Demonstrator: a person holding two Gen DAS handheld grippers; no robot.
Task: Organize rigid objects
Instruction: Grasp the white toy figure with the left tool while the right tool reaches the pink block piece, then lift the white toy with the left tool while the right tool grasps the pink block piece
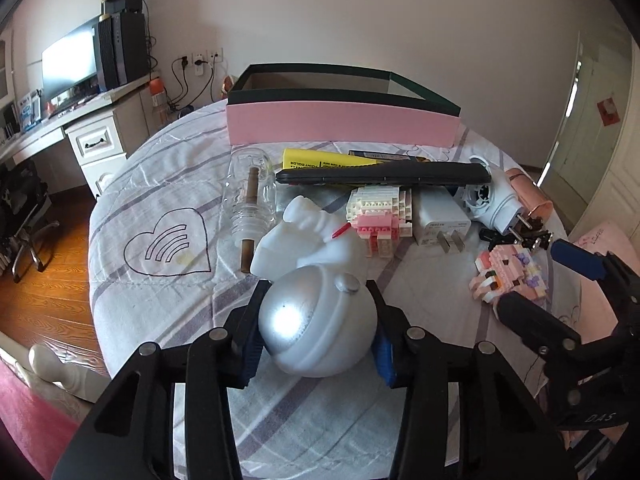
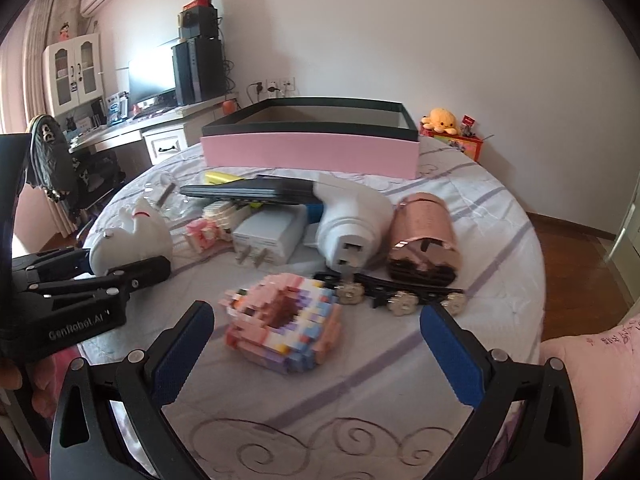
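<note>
1. Bedroom setting: a round bed (image 1: 168,280) under a white quilt with grey-purple stripes carries the things, with a desk and monitor (image 1: 70,66) against the wall at far left.
2. Leftmost on the quilt, a clear glass bottle (image 1: 250,196) lies on its side with a brown stick running out through its neck.
3. Next, a white astronaut figure (image 1: 316,280) lies with its silver helmet toward the camera; the left gripper (image 1: 316,312) is clamped on that helmet, one blue pad pressed to each side.
4. Behind it, at the far edge of the bed, stands an open pink box with a dark green rim (image 1: 340,126).
5. Between box and figure, a yellow highlighter (image 1: 320,159) lies just behind a long black remote (image 1: 384,174), which rests across a white-and-pink brick model (image 1: 380,212).
6. Beside the model sits a white plug charger (image 1: 440,222), then a white plug-in device (image 2: 352,220) and a rose-gold cylinder (image 2: 426,236) on its side.
7. In front of these lies a black hair clip with flower studs (image 2: 400,300).
8. Nearest, a pink brick figure (image 2: 284,320) sits blurred between the wide-spread fingers of the right gripper (image 2: 316,330), neither pad touching it.
</note>
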